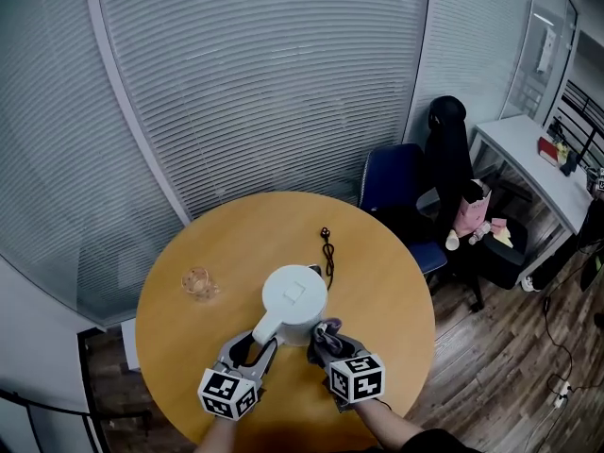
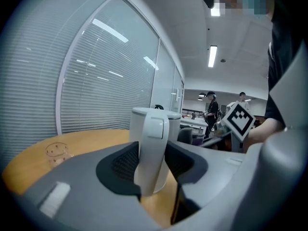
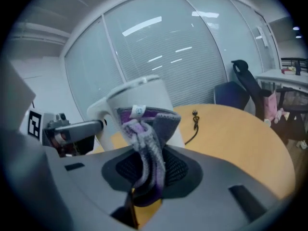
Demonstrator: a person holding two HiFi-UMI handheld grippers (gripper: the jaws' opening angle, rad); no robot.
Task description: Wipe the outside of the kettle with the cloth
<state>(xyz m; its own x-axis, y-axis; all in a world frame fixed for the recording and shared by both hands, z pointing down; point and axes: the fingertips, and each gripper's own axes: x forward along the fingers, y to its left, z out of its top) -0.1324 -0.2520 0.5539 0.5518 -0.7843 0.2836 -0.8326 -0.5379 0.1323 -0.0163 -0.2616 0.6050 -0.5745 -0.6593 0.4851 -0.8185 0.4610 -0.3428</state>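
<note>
Fingers point(image 2: 120, 165) of the left gripper point(image 2: 151, 163) clamp the handle point(image 2: 153, 143) of the white kettle point(image 1: 293, 302), between the table's point(image 1: 396, 281) centre and near edge; the right gripper point(image 3: 144, 172) pinches the cloth point(image 3: 143, 136) at its side: wiping apparently in hand, next stroke needs firm contact.

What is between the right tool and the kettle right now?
Only the cloth, pinched in the right tool and bunched up in front of the kettle; the right gripper view shows it best.
</note>
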